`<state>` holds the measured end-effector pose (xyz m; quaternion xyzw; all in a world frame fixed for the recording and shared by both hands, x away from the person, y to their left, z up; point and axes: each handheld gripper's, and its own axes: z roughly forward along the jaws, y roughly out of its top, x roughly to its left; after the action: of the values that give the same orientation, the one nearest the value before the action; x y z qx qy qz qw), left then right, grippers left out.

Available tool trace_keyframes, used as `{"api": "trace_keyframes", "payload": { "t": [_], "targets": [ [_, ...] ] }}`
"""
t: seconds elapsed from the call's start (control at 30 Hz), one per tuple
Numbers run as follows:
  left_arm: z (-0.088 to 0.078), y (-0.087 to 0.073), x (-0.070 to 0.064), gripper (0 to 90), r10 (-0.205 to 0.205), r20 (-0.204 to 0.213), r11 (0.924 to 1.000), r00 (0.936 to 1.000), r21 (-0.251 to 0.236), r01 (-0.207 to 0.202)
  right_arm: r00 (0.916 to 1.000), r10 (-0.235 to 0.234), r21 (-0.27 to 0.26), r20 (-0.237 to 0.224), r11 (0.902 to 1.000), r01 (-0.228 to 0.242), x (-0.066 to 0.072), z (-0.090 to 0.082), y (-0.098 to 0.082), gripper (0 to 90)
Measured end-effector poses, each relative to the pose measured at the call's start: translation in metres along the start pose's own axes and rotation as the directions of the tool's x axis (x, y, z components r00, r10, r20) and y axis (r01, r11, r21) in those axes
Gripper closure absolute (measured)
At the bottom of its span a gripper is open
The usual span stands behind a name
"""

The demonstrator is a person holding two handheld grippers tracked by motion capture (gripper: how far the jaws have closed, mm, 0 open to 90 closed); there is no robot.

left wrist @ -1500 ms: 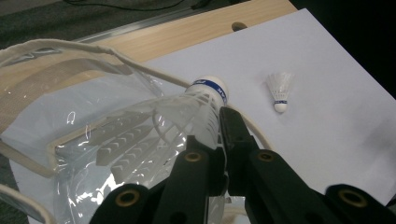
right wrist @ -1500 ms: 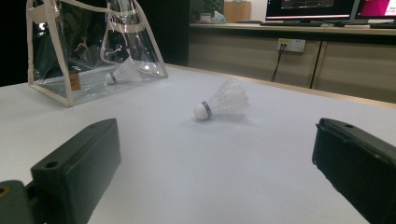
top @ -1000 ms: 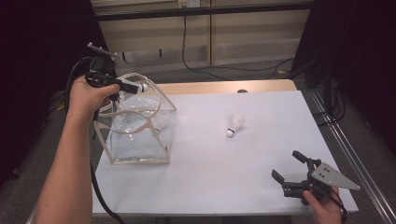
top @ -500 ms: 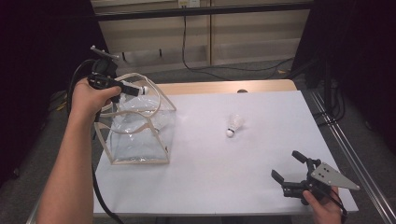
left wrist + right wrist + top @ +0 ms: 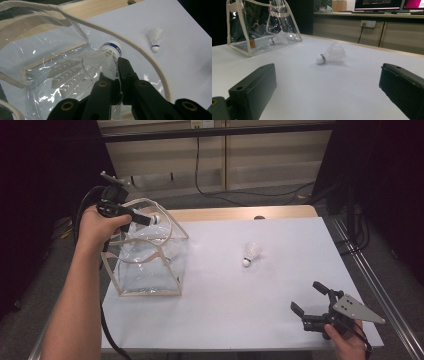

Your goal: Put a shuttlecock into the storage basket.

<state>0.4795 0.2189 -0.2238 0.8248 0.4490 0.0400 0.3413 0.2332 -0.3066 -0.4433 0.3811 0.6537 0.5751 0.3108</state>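
White table (image 5: 280, 285), left gripper (image 5: 117, 75) clamped on white feathered shuttlecock (image 5: 106, 58) over clear bag (image 5: 150, 265), right gripper (image 5: 312, 307) jaws apart.

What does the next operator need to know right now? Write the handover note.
Left gripper: shut on a shuttlecock, held above the open top of the clear bag.
Right gripper: open, holding nothing, low over the table's near right corner.
Things: one shuttlecock already in the bag; another loose shuttlecock lies on its side mid-table, right of the bag.
Done: one shuttlecock bagged, a second picked up.
Left: drop the held one into the bag, then probably fetch the loose one and bag it too.
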Motion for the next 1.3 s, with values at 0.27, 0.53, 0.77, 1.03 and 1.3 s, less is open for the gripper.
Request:
{"api": "trace_keyframes", "payload": {
  "t": [0.27, 0.53, 0.77, 1.03, 1.3],
  "targets": [
    [0.003, -0.001, 0.001, 88.3, -0.002, 0.005, 1.0000, 1.0000, 0.008, 0.002, 1.0000, 0.000, 0.000, -0.001, 1.0000, 0.000, 0.000, 0.000, 0.000, 1.0],
    [0.009, -0.003, 0.001, 88.2, -0.005, 0.013, 0.9998, 0.9999, 0.019, 0.005, 1.0000, 0.000, 0.000, 0.000, 1.0000, 0.000, 0.000, 0.000, 0.000, 1.0],
    [0.011, -0.004, 0.002, 87.7, -0.008, 0.020, 0.9996, 0.9998, 0.026, 0.007, 1.0000, -0.001, 0.000, 0.000, 1.0000, 0.001, 0.000, 0.000, 0.000, 1.1],
    [0.013, -0.006, 0.002, 86.9, -0.009, 0.026, 0.9996, 0.9996, 0.027, 0.008, 1.0000, 0.000, 0.000, -0.001, 1.0000, 0.000, 0.000, 0.000, 0.000, 1.0],
    [0.015, -0.007, 0.003, 86.8, -0.013, 0.036, 0.9991, 0.9993, 0.040, 0.012, 1.0000, 0.000, -0.001, 0.000, 1.0000, 0.000, 0.000, 0.000, 0.000, 1.0]
  ]
}}
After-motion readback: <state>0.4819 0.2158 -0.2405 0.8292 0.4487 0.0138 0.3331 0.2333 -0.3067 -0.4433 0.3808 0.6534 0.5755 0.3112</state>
